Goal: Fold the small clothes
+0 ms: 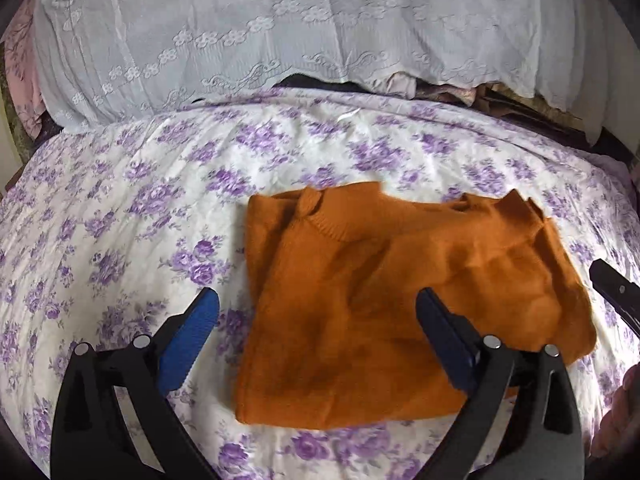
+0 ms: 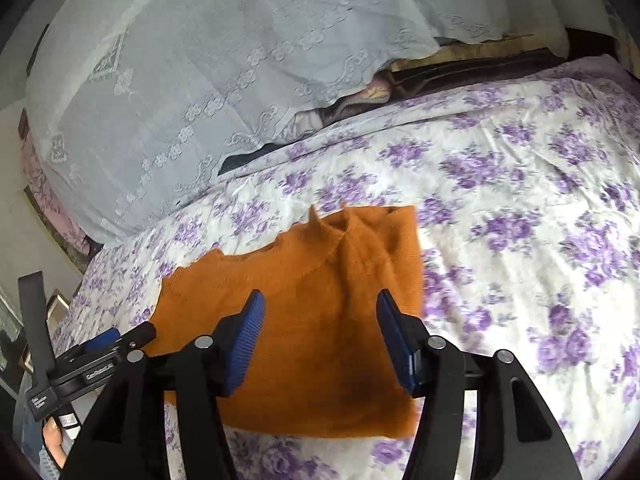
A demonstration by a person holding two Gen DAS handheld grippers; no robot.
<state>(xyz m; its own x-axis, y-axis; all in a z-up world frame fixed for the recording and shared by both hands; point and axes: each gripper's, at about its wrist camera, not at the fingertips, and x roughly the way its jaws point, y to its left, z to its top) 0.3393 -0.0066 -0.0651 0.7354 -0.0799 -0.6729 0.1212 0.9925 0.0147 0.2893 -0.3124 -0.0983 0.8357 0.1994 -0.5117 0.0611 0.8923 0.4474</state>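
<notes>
Now my orange sweater (image 1: 384, 312) lies folded mid-bed on the floral sheet (image 1: 120, 208).
My left gripper (image 1: 318, 300) gapes wide and my right gripper (image 2: 320, 304) stands half-open, both empty.

Left of the left gripper's fingers (image 1: 196, 324) the floral bedsheet (image 1: 120, 216) lies bare; ahead of them, past the orange sweater (image 1: 380, 280), a lace-covered pile (image 1: 280, 32) blocks passage.

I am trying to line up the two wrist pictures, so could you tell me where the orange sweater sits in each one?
Left wrist view: the orange sweater lies right of centre, in the lower half, between and beyond the open left gripper.
Right wrist view: the orange sweater lies at lower centre, under the open right gripper.
Shared landmark: the white lace cloth beyond the purple-flowered bedsheet.
</notes>
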